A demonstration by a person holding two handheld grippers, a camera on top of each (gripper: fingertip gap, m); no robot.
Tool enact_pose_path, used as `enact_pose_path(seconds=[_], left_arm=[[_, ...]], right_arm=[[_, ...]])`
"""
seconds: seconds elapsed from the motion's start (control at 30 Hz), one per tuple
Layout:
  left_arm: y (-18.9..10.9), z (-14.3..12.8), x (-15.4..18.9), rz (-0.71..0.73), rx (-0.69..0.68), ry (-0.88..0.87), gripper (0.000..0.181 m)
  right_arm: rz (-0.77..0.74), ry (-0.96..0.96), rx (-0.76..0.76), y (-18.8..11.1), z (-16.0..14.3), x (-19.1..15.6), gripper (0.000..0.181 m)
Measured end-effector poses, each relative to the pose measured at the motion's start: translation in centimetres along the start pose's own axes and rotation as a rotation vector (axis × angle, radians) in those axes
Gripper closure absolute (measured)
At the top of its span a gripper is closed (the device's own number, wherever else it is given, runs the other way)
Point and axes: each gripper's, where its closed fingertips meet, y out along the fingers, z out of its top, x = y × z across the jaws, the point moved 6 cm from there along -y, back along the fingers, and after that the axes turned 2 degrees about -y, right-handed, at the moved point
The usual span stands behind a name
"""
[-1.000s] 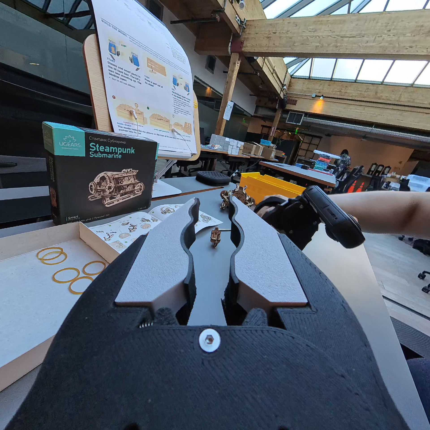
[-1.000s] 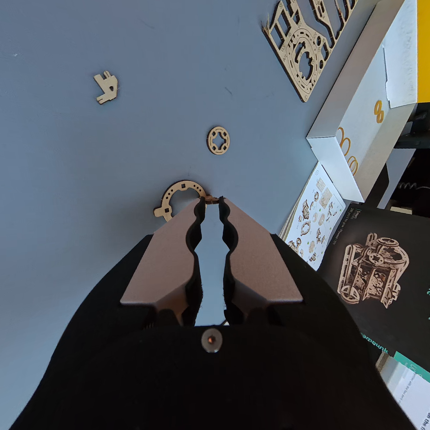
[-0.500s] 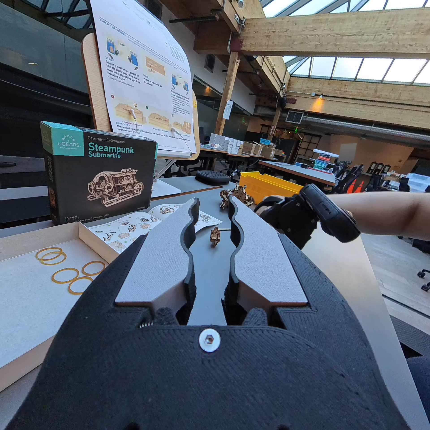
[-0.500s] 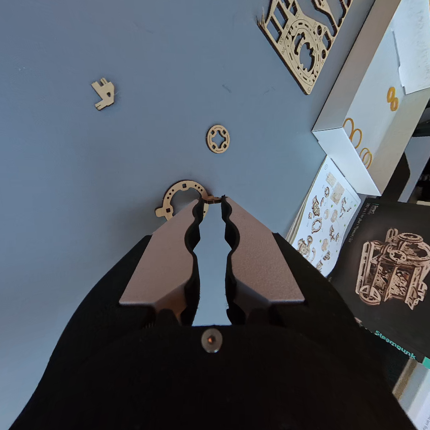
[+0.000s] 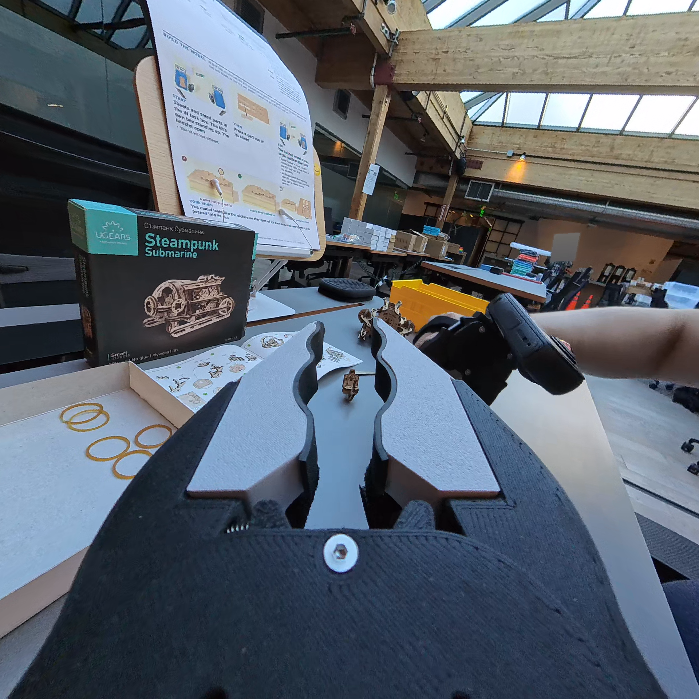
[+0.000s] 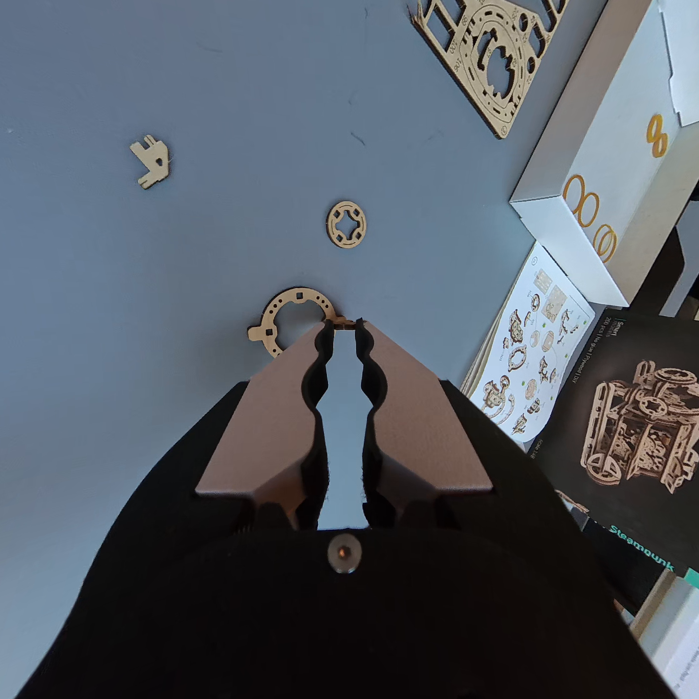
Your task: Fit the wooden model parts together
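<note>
Plywood pieces mostly lie unjoined: the right gripper (image 6: 345,322) pinches a small wooden peg (image 6: 343,322) beside the flat notched wooden ring (image 6: 287,314), fitting apparently barely begun, while the left gripper (image 5: 347,330) hangs half-open, empty.

Matt grey table (image 6: 151,340), plywood ring (image 6: 293,319)

Printed lettering is borne by the black kit box (image 5: 159,283) with a teal corner, on its front and side. Headed text blocks are carried by the white instruction sheet (image 5: 234,125) on the wooden stand. Small part numbers are shown in the open booklet (image 6: 529,340) and engraved on the plywood sheet (image 6: 488,60). The wording is not reproduced.
</note>
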Motion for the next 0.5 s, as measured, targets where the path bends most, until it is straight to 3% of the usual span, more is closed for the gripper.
enact_pose_path(seconds=[0.5], left_arm=[[0.12, -0.18, 0.01, -0.001, -0.008, -0.002, 0.158]], right_arm=[[-0.095, 0.070, -0.012, -0.08, -0.18, -0.06, 0.169]])
